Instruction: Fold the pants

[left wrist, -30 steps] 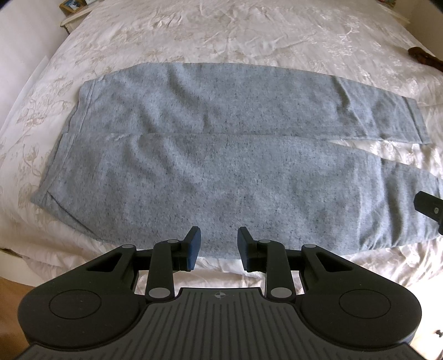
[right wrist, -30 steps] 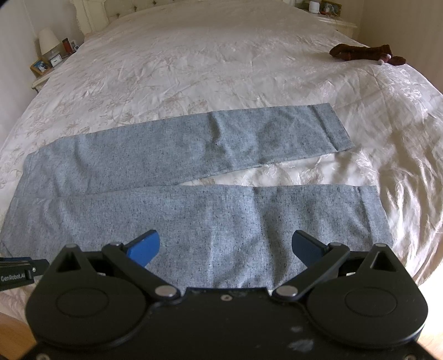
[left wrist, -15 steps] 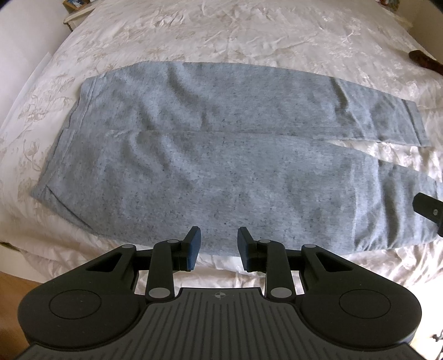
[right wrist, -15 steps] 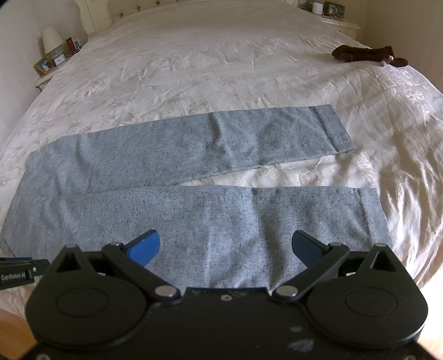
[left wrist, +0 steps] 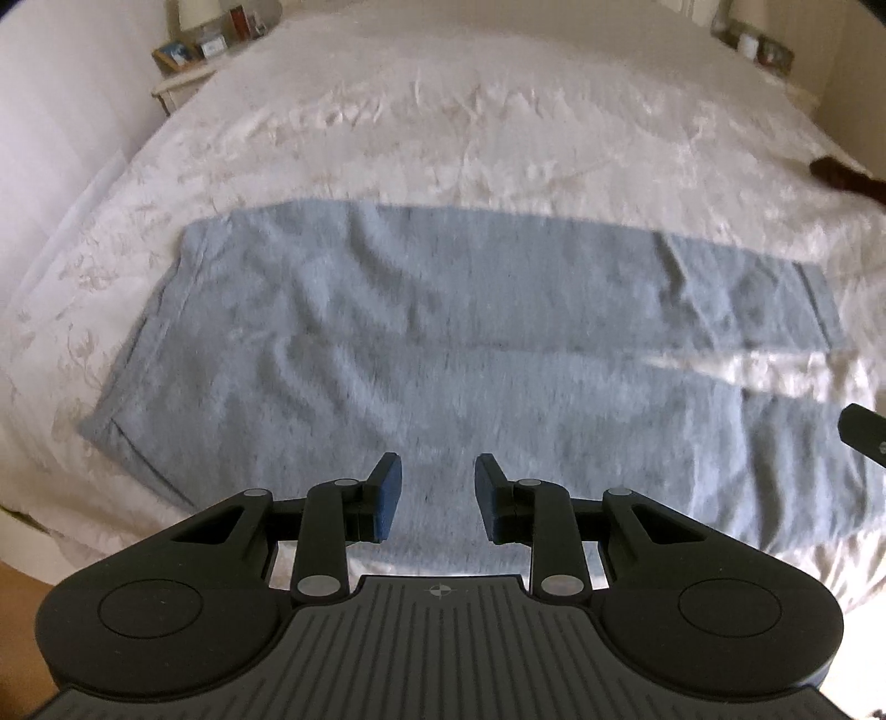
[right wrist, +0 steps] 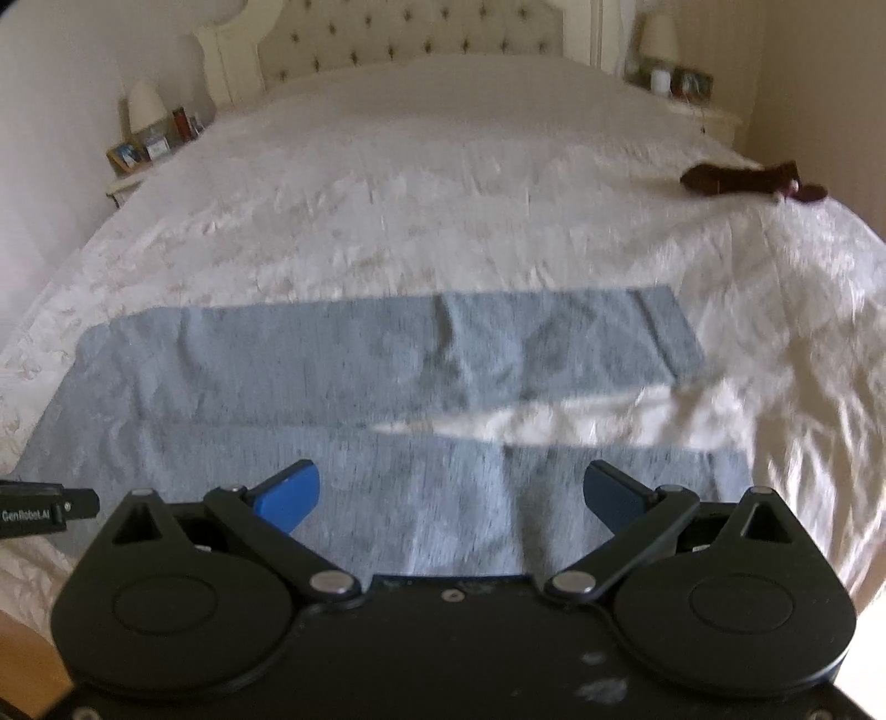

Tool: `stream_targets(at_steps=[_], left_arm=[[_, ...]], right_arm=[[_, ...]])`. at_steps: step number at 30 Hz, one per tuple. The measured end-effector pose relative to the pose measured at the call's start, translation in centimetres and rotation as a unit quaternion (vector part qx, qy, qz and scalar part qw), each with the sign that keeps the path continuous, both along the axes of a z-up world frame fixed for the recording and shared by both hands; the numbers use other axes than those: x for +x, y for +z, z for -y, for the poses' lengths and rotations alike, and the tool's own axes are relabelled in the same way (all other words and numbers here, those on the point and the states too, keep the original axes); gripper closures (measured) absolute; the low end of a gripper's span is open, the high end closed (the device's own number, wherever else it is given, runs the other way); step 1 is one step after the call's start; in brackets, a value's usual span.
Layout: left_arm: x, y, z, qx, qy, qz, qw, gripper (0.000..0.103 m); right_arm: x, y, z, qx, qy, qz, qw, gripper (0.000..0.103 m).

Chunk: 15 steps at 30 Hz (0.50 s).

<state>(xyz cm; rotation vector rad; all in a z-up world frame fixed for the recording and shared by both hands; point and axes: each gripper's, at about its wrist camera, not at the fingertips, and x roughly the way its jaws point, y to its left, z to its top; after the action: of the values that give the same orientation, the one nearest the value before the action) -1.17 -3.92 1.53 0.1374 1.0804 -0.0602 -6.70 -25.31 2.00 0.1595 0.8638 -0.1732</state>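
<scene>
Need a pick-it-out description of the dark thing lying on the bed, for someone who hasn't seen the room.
Start at the big white bed with the grey pants spread flat near its foot. Look past the pants' leg ends to the right edge. The small dark brown object lies alone there, the only dark thing on the pale bedspread.

The pants [left wrist: 421,354] are matt grey heathered knit cloth, soft and lightly rumpled. Under them, the bedspread [left wrist: 470,127] is cream cloth with a faint sheen and raised floral texture. Beyond the bedspread, the headboard [right wrist: 410,33] looks button-tufted. Both grippers' frames are matt black plastic; the fingers [right wrist: 288,490] blue, smooth.
</scene>
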Motion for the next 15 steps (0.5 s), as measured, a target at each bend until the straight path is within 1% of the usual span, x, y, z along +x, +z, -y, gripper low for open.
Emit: stream_targets(at_steps=[5, 8, 10, 13, 15], left_arm=[[-0.2, 0.8, -0.1, -0.013, 0.016, 0.039, 0.9990, 0.074], [-0.3, 0.9, 0.0, -0.012, 0.021, 0.038, 0.9990, 0.074], [-0.3, 0.9, 0.0, -0.011, 0.022, 0.037, 0.9990, 0.074], [-0.3, 0.8, -0.2, -0.014, 0.019, 0.039, 0.9989, 0.074], [0.2, 0.4, -0.3, -0.013, 0.016, 0.031, 0.9993, 0.074]], right_arm=[[-0.1, 0.9, 1.0, -0.008, 0.001, 0.037, 0.999, 0.000], [0.1, 0.9, 1.3, -0.014, 0.007, 0.038, 0.999, 0.000], [0.1, 0.9, 1.3, -0.021, 0.001, 0.042, 0.999, 0.000], [-0.5, 0.8, 0.9, -0.048, -0.023, 0.078, 0.995, 0.000], [-0.9, 0.6, 0.4, -0.069, -0.041, 0.114, 0.990, 0.000]])
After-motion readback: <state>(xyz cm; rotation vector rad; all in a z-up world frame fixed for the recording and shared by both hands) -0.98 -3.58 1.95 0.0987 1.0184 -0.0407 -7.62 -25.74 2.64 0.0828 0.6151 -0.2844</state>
